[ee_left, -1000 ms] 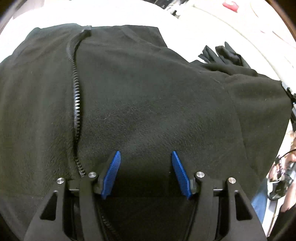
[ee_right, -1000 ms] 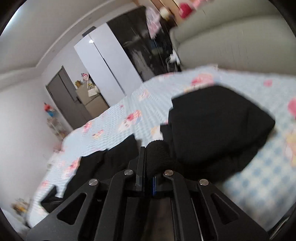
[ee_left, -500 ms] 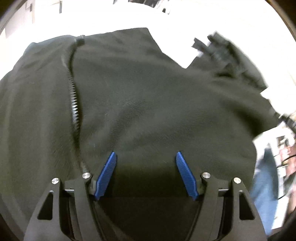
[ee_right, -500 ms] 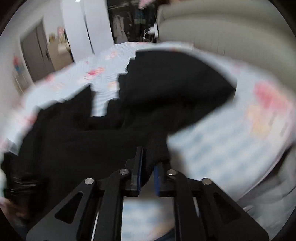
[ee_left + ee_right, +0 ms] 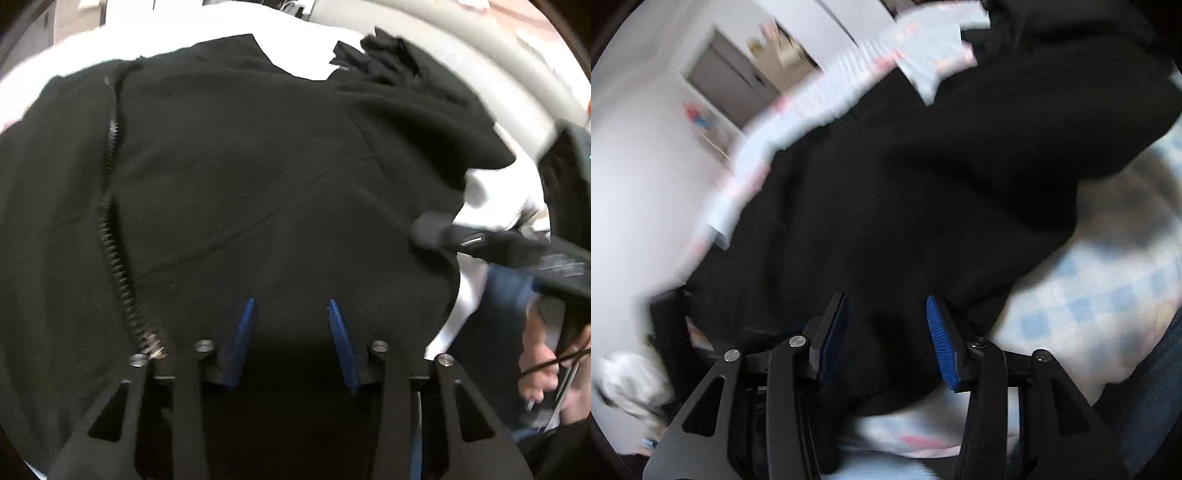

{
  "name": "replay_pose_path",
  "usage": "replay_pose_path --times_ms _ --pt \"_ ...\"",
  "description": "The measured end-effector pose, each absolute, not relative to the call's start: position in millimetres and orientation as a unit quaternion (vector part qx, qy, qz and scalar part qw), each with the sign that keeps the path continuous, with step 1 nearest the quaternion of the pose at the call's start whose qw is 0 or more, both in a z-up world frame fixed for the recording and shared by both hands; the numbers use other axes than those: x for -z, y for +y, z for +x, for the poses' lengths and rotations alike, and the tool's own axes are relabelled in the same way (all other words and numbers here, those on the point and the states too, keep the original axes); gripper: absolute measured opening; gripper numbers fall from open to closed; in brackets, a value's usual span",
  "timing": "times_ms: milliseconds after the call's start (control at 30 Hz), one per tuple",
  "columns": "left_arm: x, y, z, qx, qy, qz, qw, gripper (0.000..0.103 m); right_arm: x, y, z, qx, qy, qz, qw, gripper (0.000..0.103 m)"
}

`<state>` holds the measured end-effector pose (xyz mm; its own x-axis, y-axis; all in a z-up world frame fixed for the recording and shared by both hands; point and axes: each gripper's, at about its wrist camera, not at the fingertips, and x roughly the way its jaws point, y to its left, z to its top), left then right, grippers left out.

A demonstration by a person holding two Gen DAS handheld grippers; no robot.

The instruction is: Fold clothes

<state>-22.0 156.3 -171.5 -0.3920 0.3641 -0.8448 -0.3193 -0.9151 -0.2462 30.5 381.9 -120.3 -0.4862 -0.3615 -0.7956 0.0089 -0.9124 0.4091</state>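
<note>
A black fleece jacket (image 5: 258, 166) with a zipper (image 5: 110, 206) lies spread over the bed and fills the left wrist view. My left gripper (image 5: 291, 310) is low over its front, right of the zipper. Its blue pads are apart and its jaws are closing, with fabric under them but none pinched. My right gripper (image 5: 424, 230) reaches in at the jacket's right edge. In the right wrist view the jacket (image 5: 960, 166) is blurred. There the right gripper (image 5: 886, 314) has its jaws opening, and black fabric lies loose between the pads.
The bed sheet (image 5: 1089, 314) is pale with blue checks and pink prints. More black clothing (image 5: 388, 48) lies bunched at the far side. A grey padded headboard (image 5: 461, 62) curves behind it. A person's jeans (image 5: 506, 295) and hand (image 5: 543, 369) are at the right. A door (image 5: 731, 81) shows beyond.
My right gripper swung down from mid-air onto the jacket, carrying a fold of black fabric, and its shut jaws have parted. My left gripper's pads widened, then drew closer, and it shifted across the jacket.
</note>
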Motion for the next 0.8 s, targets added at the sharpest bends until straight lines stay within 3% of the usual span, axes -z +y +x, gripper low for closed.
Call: replay_pose_path --times_ms 33,100,167,200,233,300,433,800 --pt "170 150 -20 -0.832 -0.026 -0.518 0.196 0.029 128 381 28 0.841 -0.158 0.507 0.102 0.028" --pt "167 134 -14 -0.824 -0.055 -0.528 0.197 0.028 135 391 29 0.837 -0.148 0.518 0.091 0.007" --pt "161 112 -7 -0.819 -0.105 -0.524 0.211 0.029 130 414 33 0.835 -0.165 0.522 0.049 0.004" --pt "155 100 -2 -0.819 -0.134 -0.512 0.220 0.029 123 415 35 0.841 -0.150 0.518 0.032 0.008" --pt "147 88 3 -0.823 -0.155 -0.499 0.223 0.029 117 416 38 0.847 -0.134 0.513 0.016 0.023" --pt "130 62 11 -0.839 -0.177 -0.468 0.215 0.031 101 409 39 0.857 -0.122 0.500 0.020 0.041" --pt "102 1 23 -0.865 -0.213 -0.418 0.174 0.042 65 376 32 0.867 -0.145 0.464 0.111 0.044" --pt "109 -209 33 -0.853 -0.350 -0.378 -0.082 0.053 61 223 -5 0.830 -0.031 0.489 0.266 0.047"
